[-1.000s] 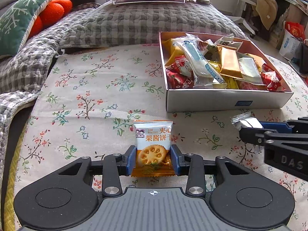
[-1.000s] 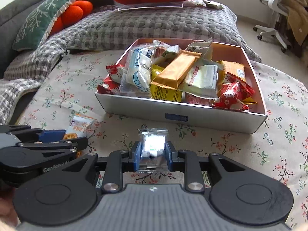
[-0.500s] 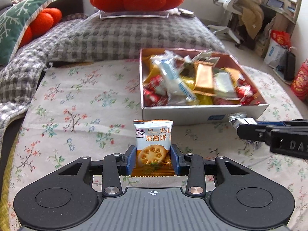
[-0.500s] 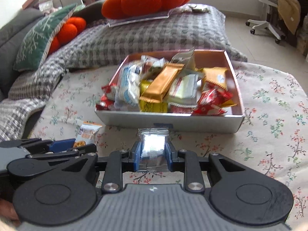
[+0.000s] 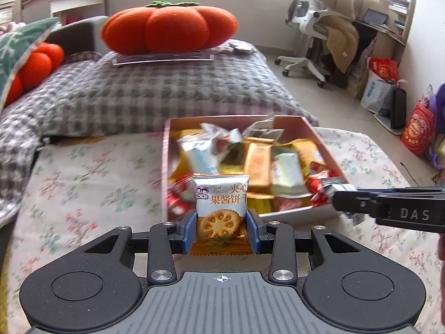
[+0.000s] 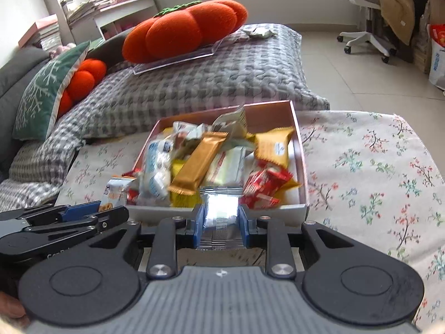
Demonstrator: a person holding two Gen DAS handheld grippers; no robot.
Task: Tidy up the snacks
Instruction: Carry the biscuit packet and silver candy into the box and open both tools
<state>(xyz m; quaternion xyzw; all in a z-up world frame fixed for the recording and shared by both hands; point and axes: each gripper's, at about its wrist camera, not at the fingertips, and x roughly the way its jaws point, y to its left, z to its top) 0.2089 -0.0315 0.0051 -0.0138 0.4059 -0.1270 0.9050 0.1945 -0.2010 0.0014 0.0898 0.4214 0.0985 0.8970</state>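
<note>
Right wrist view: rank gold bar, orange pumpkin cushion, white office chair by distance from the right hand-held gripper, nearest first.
1. Gold bar, in the snack box just ahead of the right hand-held gripper, slightly left.
2. Orange pumpkin cushion, on the grey checked bedding behind the box, left.
3. White office chair, far right.

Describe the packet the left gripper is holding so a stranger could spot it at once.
Start at the open snack box on the flowered cloth. At its near edge, the left gripper clamps an upright jam biscuit packet between blue pads. Unlike the plain silver packet in the right gripper, it is white above an orange base, with a round biscuit pictured.
</note>
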